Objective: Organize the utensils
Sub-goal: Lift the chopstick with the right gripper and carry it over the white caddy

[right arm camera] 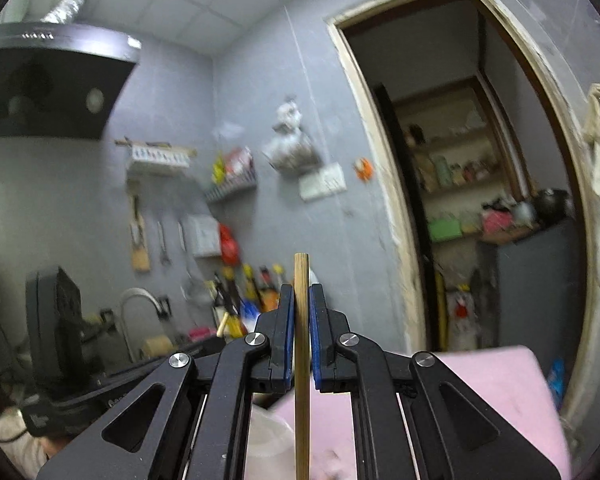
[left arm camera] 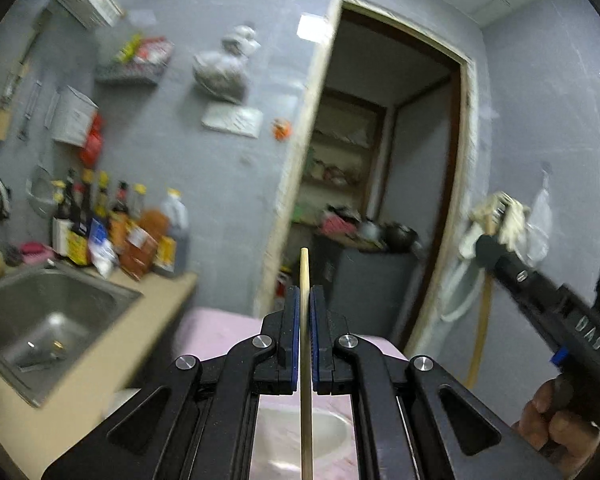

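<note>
My left gripper is shut on a thin pale wooden chopstick that stands upright between its blue pads, its tip above the fingers. My right gripper is shut on a thicker bamboo chopstick, also upright between the pads. Both are held in the air above a table with a pink cloth. The right gripper's body also shows at the right edge of the left wrist view, held by a hand. The left gripper's body shows at lower left in the right wrist view.
A steel sink and a row of sauce bottles stand on the counter at left. A pale bowl lies on the pink cloth under the left gripper. A doorway opens ahead. A range hood hangs at upper left.
</note>
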Motion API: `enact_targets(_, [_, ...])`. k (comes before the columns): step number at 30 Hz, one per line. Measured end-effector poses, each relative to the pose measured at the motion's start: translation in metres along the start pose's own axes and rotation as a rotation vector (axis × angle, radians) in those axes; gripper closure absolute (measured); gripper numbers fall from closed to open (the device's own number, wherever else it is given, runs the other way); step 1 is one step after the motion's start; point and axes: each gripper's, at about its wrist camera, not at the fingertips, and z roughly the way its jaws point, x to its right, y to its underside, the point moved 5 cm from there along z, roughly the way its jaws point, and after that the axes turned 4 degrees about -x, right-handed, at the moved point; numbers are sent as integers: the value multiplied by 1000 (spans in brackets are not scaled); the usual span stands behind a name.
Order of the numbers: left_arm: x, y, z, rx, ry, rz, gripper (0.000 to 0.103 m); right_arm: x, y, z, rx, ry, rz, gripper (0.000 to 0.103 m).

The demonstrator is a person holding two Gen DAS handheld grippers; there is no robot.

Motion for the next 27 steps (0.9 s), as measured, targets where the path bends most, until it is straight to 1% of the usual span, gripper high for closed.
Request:
enact_targets(3, [-32, -19, -5, 51, -55, -31, 100, -12, -14, 12, 56, -36, 7, 98])
enact_targets(6, [-62, -32, -9, 99, -92, -75, 100, -24, -27, 31, 114, -56, 8, 98])
enact_targets(10, [-97, -43, -5, 148, -119, -146, 100, -31, -35, 44, 160, -48, 5, 98])
enact_targets(13, [-114, -39, 3, 172, -132, -194, 100, -28, -29, 50, 180, -18, 2, 98])
enact_targets(17, [-124, -28, 7, 196, -166, -220, 100, -23, -11, 58, 175, 26, -32, 98])
enact_targets(22, [-126, -13, 7, 255, -232, -230, 100, -19, 13, 68, 145, 35, -43, 98])
enact_targets(25, [-122, -9, 0, 301, -276, -212, 100, -16, 25, 68, 127, 36, -42, 98])
enact_targets(27, [-119, -4, -2, 307, -290, -195, 100, -15, 32, 68, 117, 39, -49, 98])
